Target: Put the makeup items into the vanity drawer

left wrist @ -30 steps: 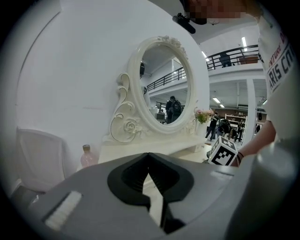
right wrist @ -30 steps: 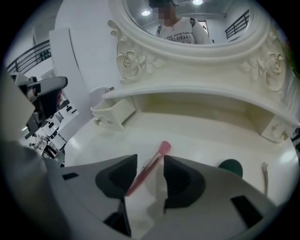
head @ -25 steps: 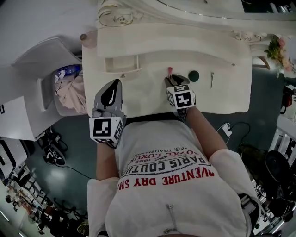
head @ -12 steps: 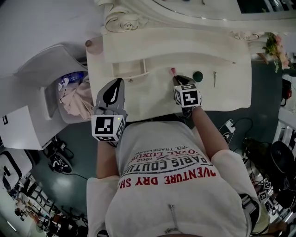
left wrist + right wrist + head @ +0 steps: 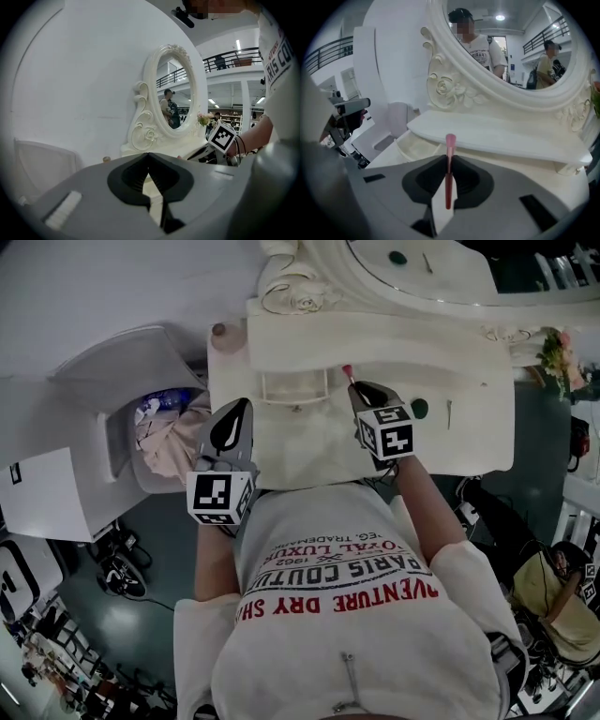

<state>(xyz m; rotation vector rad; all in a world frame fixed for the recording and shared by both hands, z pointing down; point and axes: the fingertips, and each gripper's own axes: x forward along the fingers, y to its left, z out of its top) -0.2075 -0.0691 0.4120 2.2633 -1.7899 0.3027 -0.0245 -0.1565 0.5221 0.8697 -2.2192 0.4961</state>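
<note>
Now, right gripper (image 5: 356, 388): its jaws have just been closing and now pinch a slim pink stick (image 5: 448, 187); it hangs over the vanity top (image 5: 309, 442), just right of the open drawer (image 5: 293, 401)
Stick: upright between the pads and gripped about mid-length, with a paler pink tip clear above the jaws; whether it is a pencil or a gloss tube I cannot tell
Handling: probably light, stiff and smooth, so it may swivel or slide in so narrow a pinch; a hold near the middle, as here, looks soundest; better laid flat in the drawer than dropped
Left gripper (image 5: 149, 155): jaws together with nothing between them, held at the vanity's left front corner
Drawer: pulled out below the raised shelf, nothing seen inside from the head view
Other items: a round green piece (image 5: 419, 409) and a thin one (image 5: 448, 413), too small to name, lie on the top to the right of the right gripper, not yet in the drawer
Writing: none legible on the stick; the shirt (image 5: 347, 596) shows "PARIS COUTU" and "VENTURE DRY SH", cut off at the edges
</note>
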